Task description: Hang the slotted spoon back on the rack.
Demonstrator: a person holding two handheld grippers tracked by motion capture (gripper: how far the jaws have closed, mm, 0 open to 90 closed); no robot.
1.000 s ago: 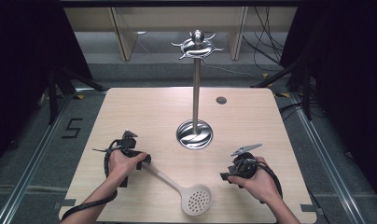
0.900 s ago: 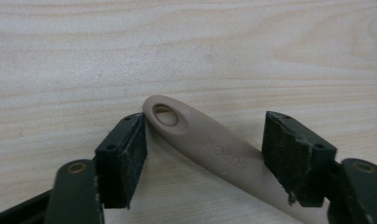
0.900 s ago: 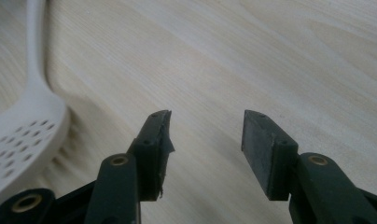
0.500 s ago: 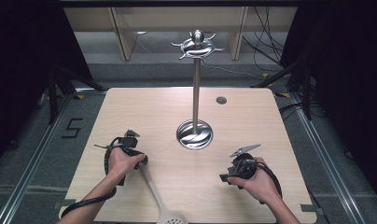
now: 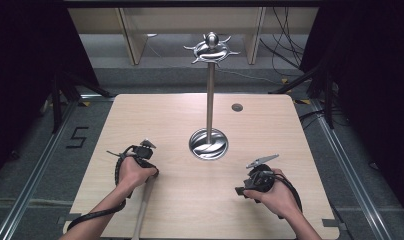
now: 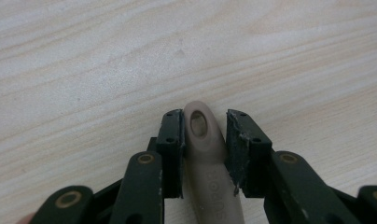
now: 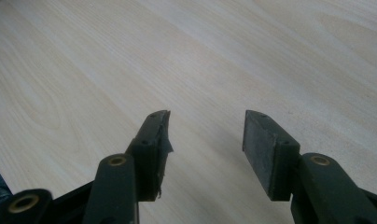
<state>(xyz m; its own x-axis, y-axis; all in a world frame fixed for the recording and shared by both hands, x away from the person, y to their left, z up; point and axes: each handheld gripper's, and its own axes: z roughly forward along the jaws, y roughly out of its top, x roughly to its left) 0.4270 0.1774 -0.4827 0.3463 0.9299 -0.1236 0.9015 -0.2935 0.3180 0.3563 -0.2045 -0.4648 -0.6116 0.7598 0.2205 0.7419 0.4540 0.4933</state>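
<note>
High view: two forearms come in from the bottom edge onto the wooden tabletop (image 5: 170,120). The left hand (image 5: 132,172) rests low on the near-left part, knuckles up, holding the left gripper (image 5: 151,172), whose tip sits on the upper end of one beige utensil handle (image 5: 142,205); the handle runs from there down to the near edge and out of the picture. The right hand (image 5: 275,192) lies at the near right, well apart from the handle, with the right gripper (image 5: 240,191) pointing left across bare wood. One metal stand (image 5: 209,100) rises from a round base at the middle of the tabletop, its hooked top carrying nothing. One small dark disc (image 5: 237,107) lies behind it.

Left gripper view: the left gripper (image 6: 204,140) has just been closing, and the handle's (image 6: 210,158) holed end lies between the two jaws; the left pad touches it, the right pad stands just off it.

Right gripper view: the right gripper (image 7: 206,135) stands wide apart over bare tabletop (image 7: 224,56), holding nothing
</note>
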